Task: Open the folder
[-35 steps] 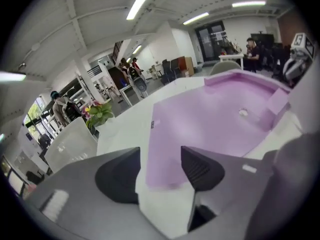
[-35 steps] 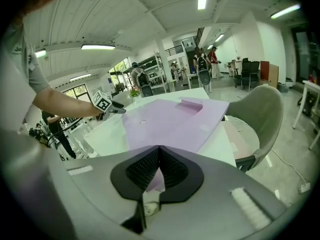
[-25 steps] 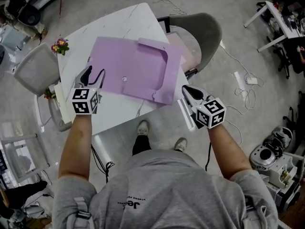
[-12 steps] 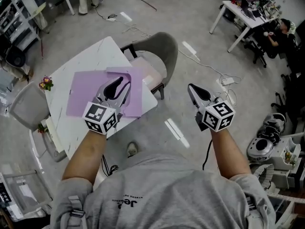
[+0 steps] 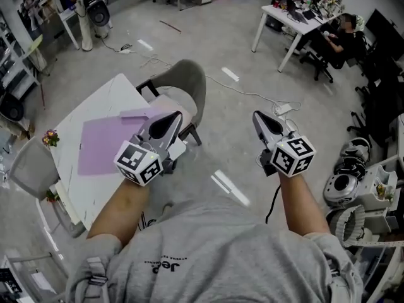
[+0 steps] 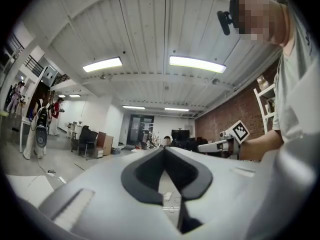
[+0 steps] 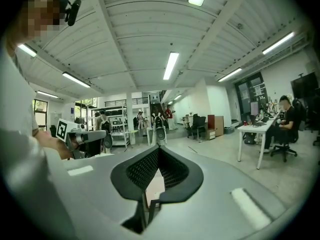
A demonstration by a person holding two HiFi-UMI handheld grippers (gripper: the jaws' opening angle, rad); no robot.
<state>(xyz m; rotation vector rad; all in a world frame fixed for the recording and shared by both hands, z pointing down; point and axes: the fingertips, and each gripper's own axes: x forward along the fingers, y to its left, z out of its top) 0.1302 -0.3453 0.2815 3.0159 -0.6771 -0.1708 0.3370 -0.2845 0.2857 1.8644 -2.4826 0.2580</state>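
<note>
on the white marble worktop (image 5: 108, 100) at left lies the flat lilac plastic folder (image 5: 104, 145), nothing touching it. left tongs (image 5: 175, 116) have just closed, tips together, nothing between, held up near the worktop edge. right tongs (image 5: 256, 115) together too, empty, above the floor.

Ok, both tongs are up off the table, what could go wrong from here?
The purple folder lies near the edge of the white table, by the grey chair; a nudge might slide it off. The left tongs and right tongs are shut, empty and pointed away, so they'd need reopening. A cable crosses the floor nearby: a trip hazard.
</note>
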